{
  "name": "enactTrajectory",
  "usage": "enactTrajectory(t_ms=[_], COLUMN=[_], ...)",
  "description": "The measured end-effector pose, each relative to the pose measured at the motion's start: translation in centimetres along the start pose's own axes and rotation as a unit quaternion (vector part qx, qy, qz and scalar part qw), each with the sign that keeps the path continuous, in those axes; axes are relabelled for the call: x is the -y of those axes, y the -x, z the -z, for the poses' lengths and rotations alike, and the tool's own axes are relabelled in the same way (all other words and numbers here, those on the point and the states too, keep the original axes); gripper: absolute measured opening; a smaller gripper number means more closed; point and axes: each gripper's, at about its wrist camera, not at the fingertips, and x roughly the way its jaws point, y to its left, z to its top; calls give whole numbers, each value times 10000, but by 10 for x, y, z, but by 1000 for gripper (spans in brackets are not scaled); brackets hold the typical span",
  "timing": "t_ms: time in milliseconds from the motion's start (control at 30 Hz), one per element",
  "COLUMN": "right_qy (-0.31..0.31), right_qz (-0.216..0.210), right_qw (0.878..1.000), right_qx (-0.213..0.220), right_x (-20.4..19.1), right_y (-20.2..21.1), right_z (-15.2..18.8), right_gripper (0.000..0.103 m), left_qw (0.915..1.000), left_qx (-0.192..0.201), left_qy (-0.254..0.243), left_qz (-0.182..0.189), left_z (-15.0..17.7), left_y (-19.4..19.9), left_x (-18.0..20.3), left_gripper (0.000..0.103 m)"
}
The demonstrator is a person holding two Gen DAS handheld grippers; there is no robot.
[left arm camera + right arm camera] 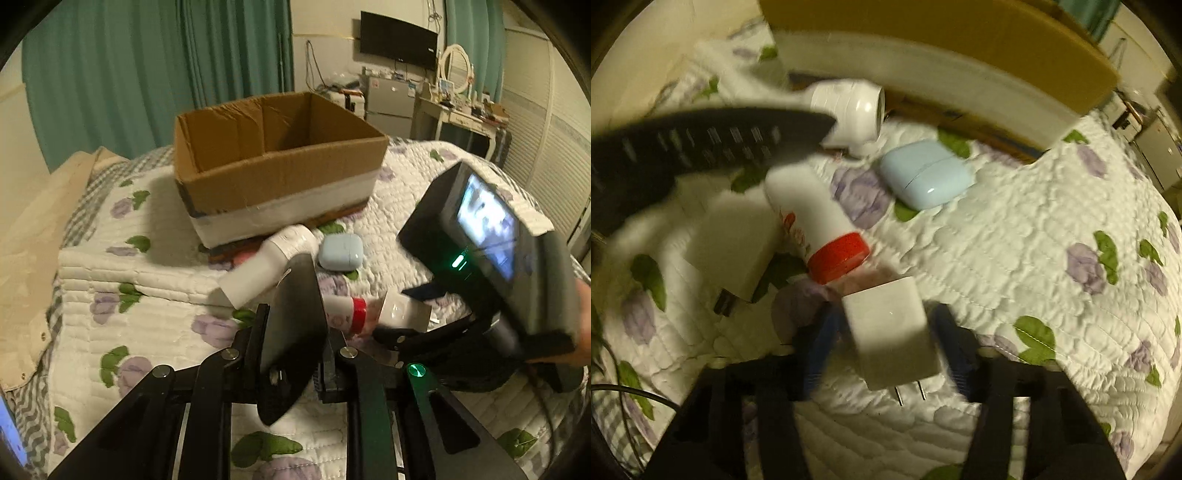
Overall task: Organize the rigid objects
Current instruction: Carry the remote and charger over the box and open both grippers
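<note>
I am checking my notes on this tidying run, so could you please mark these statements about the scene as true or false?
1. The cardboard box stands open and looks empty. True.
2. The left gripper holds a flat black object. True.
3. The earbud case is pink. False: it is pale blue.
4. The white charger lies between the fingers of the right gripper, prongs pointing toward the camera. True.
5. The white bottle has a green cap. False: its cap is red.
6. The white tube already lies inside the box. False: it lies on the quilt in front of the box.
</note>
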Motion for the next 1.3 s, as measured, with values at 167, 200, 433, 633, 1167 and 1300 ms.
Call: enactTrajectory(t_ms=[167, 200, 433, 633, 1167, 1300], right_qy=[-19, -91, -634, -742, -1128, -1135], right_qz=[303, 326, 572, 735, 680, 568], right_qw=[9983, 9972, 9809, 9635, 9608, 9652], right_qx=[499, 661, 1747, 2467, 2438, 2288], right_x=[-5, -4, 18, 44, 90, 93], right_y=[24, 33, 110, 175, 115, 84], right_z=[10, 13, 12, -41, -170, -181], right_gripper=[43, 42, 41, 41, 41, 41], left_qw=[9997, 9997, 9977, 9925, 9919, 9941], left_qx=[142, 166, 596, 1146, 947, 768], left_qy=[146, 164, 282, 357, 470, 333], left_qz=[-96, -113, -174, -238, -705, -693], left_z=[-4, -5, -33, -88, -156, -146], left_y=[15, 18, 43, 58, -57, -85], left_x=[-9, -9, -18, -28, -64, -64], left_gripper=[18, 18, 18, 18, 18, 18])
